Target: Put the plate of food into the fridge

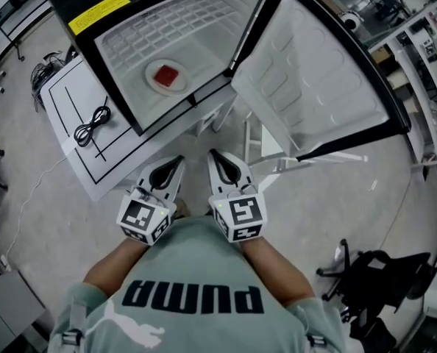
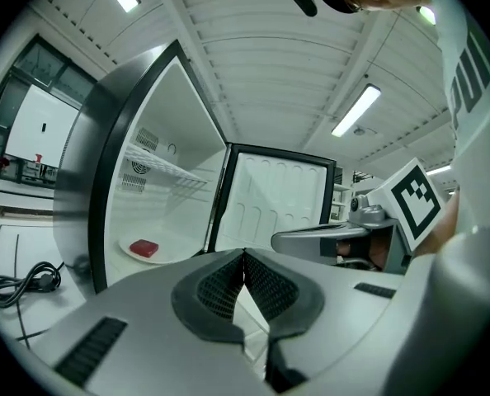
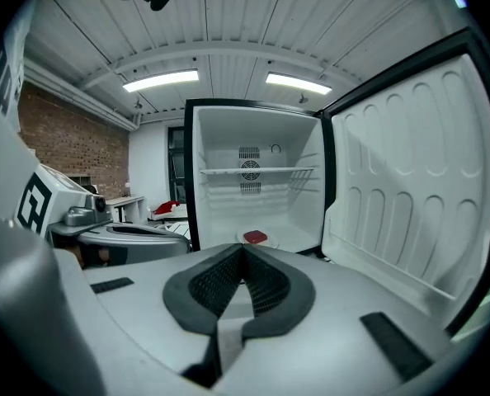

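A white plate (image 1: 165,76) with a red block of food (image 1: 167,74) sits on the floor of the open fridge (image 1: 130,31). The same plate (image 2: 143,251) shows low in the fridge in the left gripper view, and the red food (image 3: 255,238) shows there in the right gripper view. My left gripper (image 1: 176,160) and right gripper (image 1: 214,155) hang side by side in front of the fridge, close to my chest, well short of the plate. Both have their jaws together with nothing between them.
The fridge door (image 1: 314,87) stands wide open to the right. A white table (image 1: 79,134) at the left bears a coiled black cable (image 1: 92,125). A black chair base (image 1: 377,282) stands at the lower right, and shelving (image 1: 424,57) lines the right edge.
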